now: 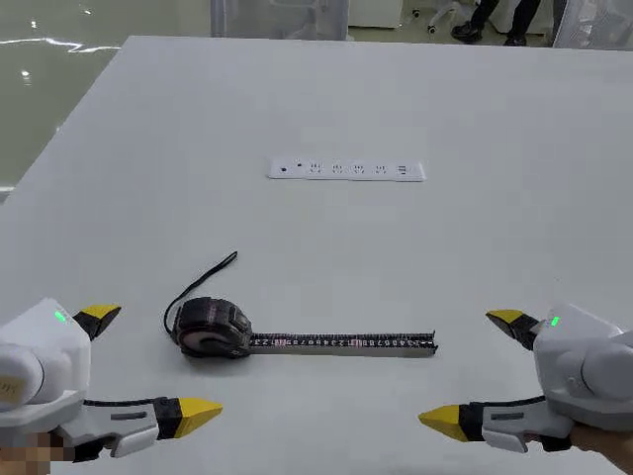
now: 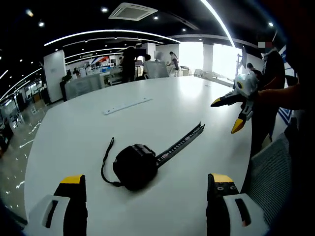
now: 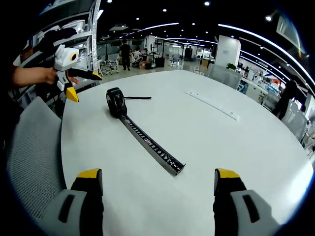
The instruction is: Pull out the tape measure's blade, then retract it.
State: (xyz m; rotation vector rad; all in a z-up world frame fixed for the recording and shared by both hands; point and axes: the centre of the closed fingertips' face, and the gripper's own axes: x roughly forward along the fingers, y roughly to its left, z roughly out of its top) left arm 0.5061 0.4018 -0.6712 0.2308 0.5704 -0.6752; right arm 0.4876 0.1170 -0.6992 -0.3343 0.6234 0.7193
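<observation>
The left tool (image 1: 155,361) was white, its jaws black with yellow tips, and a green light glowed on its body. The right tool (image 1: 470,368) wore the same colours. Between them, the tape measure (image 1: 211,329) was black, its blade (image 1: 341,343) dark with fine pale markings, its strap (image 1: 198,279) black. The surface (image 1: 396,257) was plain greyish white. Beyond both tools, the power strip (image 1: 345,169) was white with small dark sockets.

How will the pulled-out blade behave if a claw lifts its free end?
The blade is thin and long, so it would probably sag. Its case looks bulky, likely the heavier part. The smooth table may let the case slide.
</observation>
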